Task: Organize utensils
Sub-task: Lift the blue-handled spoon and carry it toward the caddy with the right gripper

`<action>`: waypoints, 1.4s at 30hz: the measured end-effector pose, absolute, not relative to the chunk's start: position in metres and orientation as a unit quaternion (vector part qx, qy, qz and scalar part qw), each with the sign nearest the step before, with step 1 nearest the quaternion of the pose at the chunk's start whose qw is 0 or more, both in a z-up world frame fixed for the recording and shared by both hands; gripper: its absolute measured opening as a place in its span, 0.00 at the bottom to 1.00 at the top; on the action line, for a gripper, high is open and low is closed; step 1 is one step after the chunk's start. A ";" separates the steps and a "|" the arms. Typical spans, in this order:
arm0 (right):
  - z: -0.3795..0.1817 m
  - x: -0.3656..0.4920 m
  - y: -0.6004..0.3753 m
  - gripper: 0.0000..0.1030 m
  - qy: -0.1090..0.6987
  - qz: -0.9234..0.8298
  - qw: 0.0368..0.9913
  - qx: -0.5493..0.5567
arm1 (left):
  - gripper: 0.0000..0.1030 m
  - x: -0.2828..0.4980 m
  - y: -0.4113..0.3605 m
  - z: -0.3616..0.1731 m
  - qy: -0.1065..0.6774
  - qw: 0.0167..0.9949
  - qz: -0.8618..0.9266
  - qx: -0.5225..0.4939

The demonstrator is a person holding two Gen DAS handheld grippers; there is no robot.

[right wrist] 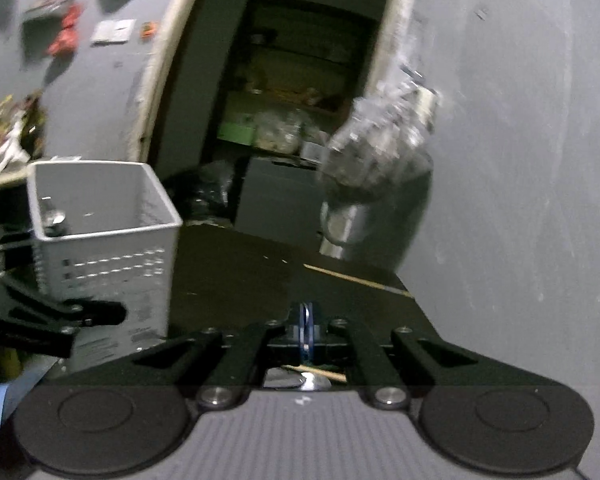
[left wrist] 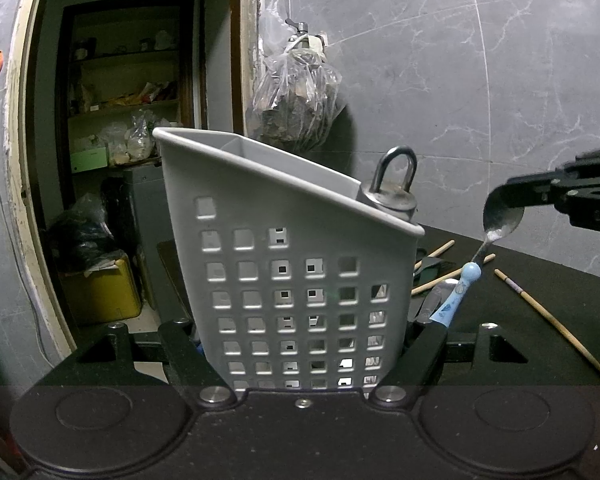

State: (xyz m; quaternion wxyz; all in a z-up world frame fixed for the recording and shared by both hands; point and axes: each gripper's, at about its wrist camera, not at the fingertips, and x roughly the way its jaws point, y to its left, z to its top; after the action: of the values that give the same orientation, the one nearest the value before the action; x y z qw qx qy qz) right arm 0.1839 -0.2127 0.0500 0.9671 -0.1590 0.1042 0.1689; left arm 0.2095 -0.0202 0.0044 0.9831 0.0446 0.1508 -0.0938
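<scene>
- Left wrist view: the grey perforated utensil holder (left wrist: 296,264) is clamped between the left gripper (left wrist: 300,344) fingers on the dark worktop (left wrist: 540,292); a metal weight (left wrist: 392,196) sits inside. A blue-handled spoon (left wrist: 470,276) is gripped by its bowl in the right gripper (left wrist: 504,196).
- Right wrist view: the right gripper (right wrist: 307,334) fingers are seen pressed together on the spoon (right wrist: 307,330), seen edge-on, with the utensil holder (right wrist: 104,236) at the left and chopsticks (right wrist: 356,278) lying beyond on the worktop (right wrist: 236,272).

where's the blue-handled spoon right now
In the left wrist view, the blue-handled spoon hangs off the table at right, bowl clamped in the right gripper, beside the grey caddy.
</scene>
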 end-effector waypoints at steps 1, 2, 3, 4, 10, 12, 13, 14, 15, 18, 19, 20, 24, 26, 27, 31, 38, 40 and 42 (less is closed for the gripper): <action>0.051 0.178 -0.207 0.02 0.098 0.172 0.965 -0.173 | 0.74 0.209 -0.020 0.004 0.151 0.983 -0.094 0.044; 0.052 0.174 -0.202 0.02 0.091 0.175 0.962 -0.187 | 0.74 0.209 -0.020 0.004 0.151 0.983 -0.094 0.044; 0.052 0.170 -0.196 0.01 0.084 0.177 0.960 -0.201 | 0.74 0.209 -0.021 0.004 0.151 0.983 -0.094 0.044; 0.052 0.166 -0.190 0.01 0.079 0.181 0.956 -0.216 | 0.74 0.209 -0.021 0.004 0.151 0.983 -0.094 0.044; 0.053 0.164 -0.174 0.01 0.066 0.212 0.942 -0.253 | 0.75 0.210 -0.021 0.004 0.151 0.983 -0.093 0.044; 0.055 0.164 -0.170 0.02 0.063 0.220 0.938 -0.260 | 0.75 0.209 -0.021 0.004 0.151 0.983 -0.093 0.043; 0.056 0.163 -0.167 0.02 0.062 0.224 0.935 -0.266 | 0.75 0.209 -0.021 0.004 0.151 0.983 -0.093 0.043; 0.057 0.163 -0.164 0.02 0.061 0.228 0.933 -0.271 | 0.75 0.209 -0.021 0.004 0.151 0.983 -0.093 0.043; 0.057 0.164 -0.162 0.02 0.060 0.232 0.931 -0.276 | 0.75 0.209 -0.021 0.004 0.151 0.983 -0.093 0.043; 0.060 0.167 -0.157 0.02 0.060 0.240 0.927 -0.281 | 0.75 0.209 -0.021 0.004 0.151 0.983 -0.093 0.043; 0.061 0.169 -0.156 0.02 0.061 0.243 0.927 -0.280 | 0.75 0.209 -0.021 0.004 0.151 0.983 -0.093 0.043; 0.061 0.171 -0.156 0.02 0.062 0.245 0.927 -0.278 | 0.75 0.210 -0.021 0.004 0.151 0.983 -0.093 0.043; 0.064 0.178 -0.157 0.03 0.069 0.257 0.929 -0.258 | 0.75 0.210 -0.021 0.005 0.151 0.983 -0.093 0.042; 0.064 0.179 -0.160 0.03 0.072 0.259 0.930 -0.251 | 0.75 0.209 -0.021 0.005 0.151 0.983 -0.092 0.042; 0.064 0.179 -0.161 0.03 0.073 0.260 0.930 -0.249 | 0.75 0.209 -0.021 0.005 0.151 0.983 -0.092 0.042; 0.063 0.181 -0.167 0.04 0.079 0.264 0.932 -0.235 | 0.75 0.209 -0.022 0.005 0.151 0.983 -0.092 0.042; 0.057 0.186 -0.171 0.03 0.093 0.265 0.934 -0.220 | 0.75 0.209 -0.021 0.005 0.151 0.983 -0.092 0.042; 0.056 0.186 -0.172 0.03 0.091 0.262 0.936 -0.215 | 0.75 0.209 -0.022 0.005 0.151 0.983 -0.092 0.042; 0.057 0.185 -0.174 0.02 0.087 0.261 0.938 -0.212 | 0.75 0.209 -0.021 0.005 0.151 0.983 -0.092 0.042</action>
State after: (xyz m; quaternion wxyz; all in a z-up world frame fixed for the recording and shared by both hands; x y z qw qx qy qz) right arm 0.1847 -0.1737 0.0569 0.9376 -0.2122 0.0870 0.2612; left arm 0.2093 -0.0214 0.0047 0.9834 0.0416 0.1507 -0.0922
